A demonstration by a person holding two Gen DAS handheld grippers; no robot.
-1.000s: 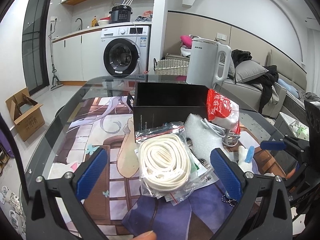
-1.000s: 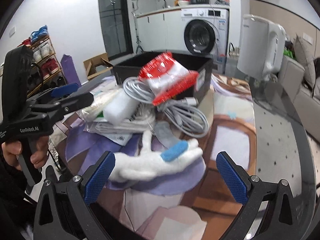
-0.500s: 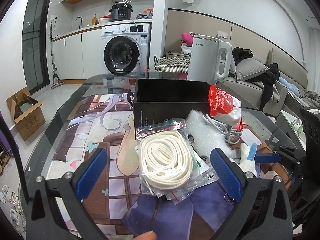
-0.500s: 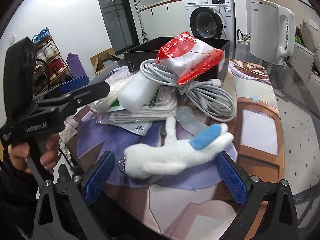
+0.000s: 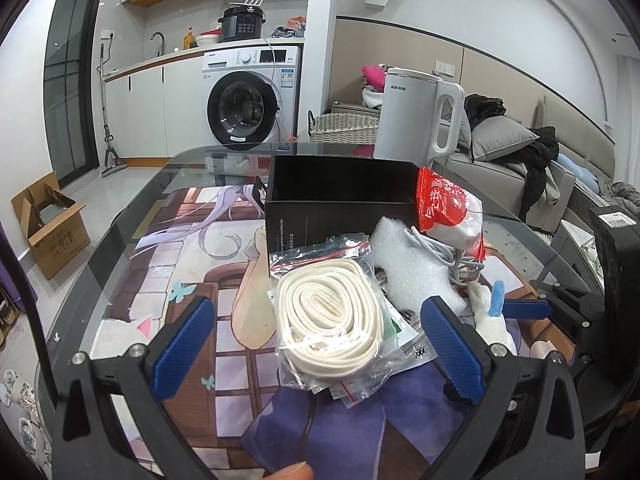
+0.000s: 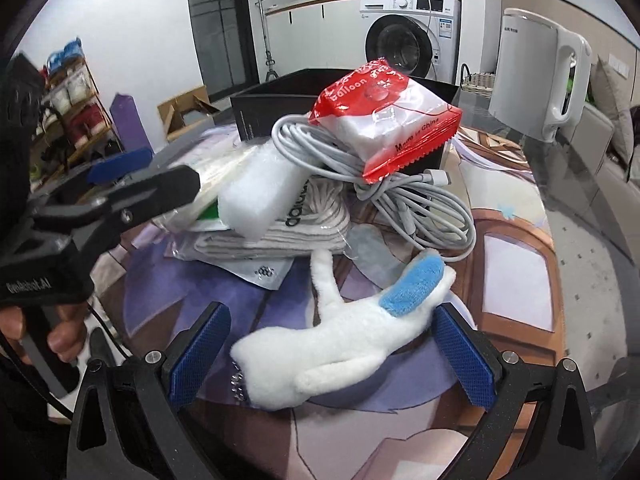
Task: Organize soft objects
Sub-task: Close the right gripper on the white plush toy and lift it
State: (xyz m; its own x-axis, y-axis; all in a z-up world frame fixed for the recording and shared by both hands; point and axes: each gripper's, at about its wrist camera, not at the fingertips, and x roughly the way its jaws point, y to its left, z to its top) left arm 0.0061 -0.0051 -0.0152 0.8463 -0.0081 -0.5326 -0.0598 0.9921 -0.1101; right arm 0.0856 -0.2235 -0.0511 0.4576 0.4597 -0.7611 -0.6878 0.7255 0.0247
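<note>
Both grippers gape wide over a heap of soft things on a glass table.

The right gripper (image 6: 332, 350) stands fully open, holding nothing, with the white plush toy (image 6: 344, 340) lying on the printed mat (image 6: 516, 280) between its pads. The left gripper (image 5: 320, 348) is equally spread and empty, framing a bagged cream strap coil (image 5: 332, 312). Beyond lie a foam piece (image 5: 412, 264), grey cable (image 6: 404, 204), red packet (image 6: 384, 116), then the black box (image 5: 340, 196).
</note>
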